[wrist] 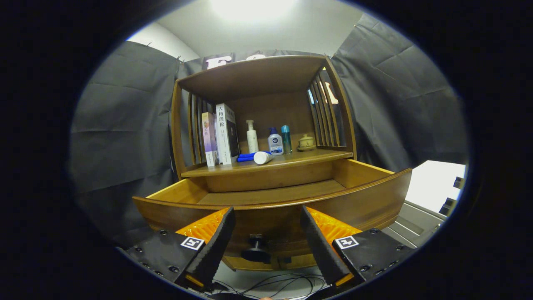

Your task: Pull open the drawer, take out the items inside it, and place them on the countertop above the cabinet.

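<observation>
The gripper (pixel 266 233) is released, its two fingers spread wide and holding nothing. Between them, a little below and just ahead, sits the dark round knob (pixel 256 248) on the curved front of a wooden drawer (pixel 275 208). The drawer is pulled well out toward the camera. Its long axis runs from side to side across the fingers, and its open top lies just beyond and above the fingertips. The part of the drawer floor that shows is bare wood; the near strip behind the front panel is hidden, so whether anything is left inside cannot be told.

Above and behind the drawer is the countertop (pixel 308 157) of the cabinet, a wooden shelf with slatted sides. On it, from the gripper's left: two upright books (pixel 220 135), the taller with Chinese characters down its spine; a white pump bottle (pixel 252 137); a white tube (pixel 262 157) lying on its side in front of a blue item (pixel 246 157); a small white bottle with a blue cap (pixel 275 142) and a blue round brand badge too small to read; a slim teal bottle (pixel 285 138); and a small lidded ceramic cup (pixel 306 142) on a saucer.

Judging by this, the drawer looks emptied, and any further reach would go forward and upward over the drawer front
</observation>
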A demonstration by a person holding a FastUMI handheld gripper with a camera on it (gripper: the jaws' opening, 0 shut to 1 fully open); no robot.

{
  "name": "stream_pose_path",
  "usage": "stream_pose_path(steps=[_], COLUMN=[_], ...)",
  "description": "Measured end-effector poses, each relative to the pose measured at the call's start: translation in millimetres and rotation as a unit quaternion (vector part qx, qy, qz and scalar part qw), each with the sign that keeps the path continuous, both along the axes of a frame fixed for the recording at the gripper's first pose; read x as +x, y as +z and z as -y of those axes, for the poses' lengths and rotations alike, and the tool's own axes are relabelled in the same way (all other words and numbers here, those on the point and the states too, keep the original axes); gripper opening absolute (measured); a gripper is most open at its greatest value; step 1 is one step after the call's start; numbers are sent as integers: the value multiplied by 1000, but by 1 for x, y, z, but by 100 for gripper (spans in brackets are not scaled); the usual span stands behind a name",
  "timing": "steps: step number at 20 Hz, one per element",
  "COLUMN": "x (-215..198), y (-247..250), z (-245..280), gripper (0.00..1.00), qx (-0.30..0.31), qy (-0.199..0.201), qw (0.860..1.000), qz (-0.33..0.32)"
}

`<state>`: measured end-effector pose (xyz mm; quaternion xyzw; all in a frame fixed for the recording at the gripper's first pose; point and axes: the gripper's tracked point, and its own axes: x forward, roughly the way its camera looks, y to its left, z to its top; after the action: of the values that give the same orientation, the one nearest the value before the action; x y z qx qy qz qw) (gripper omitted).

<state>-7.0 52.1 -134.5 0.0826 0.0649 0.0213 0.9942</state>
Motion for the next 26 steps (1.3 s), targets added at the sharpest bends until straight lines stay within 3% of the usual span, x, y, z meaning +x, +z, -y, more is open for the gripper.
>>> stream_pose_path(steps=[8, 14, 22, 26], x=[2, 7, 36, 72], y=[-31, -52, -48, -37], z=[-1, -21, -22, -22], gripper=[98, 98, 98, 98], qx=[-62, -21, -31, -31], qy=[-15, 4, 2, -5], qw=[997, 995, 996, 997], qz=[-31, -99, -81, -70])
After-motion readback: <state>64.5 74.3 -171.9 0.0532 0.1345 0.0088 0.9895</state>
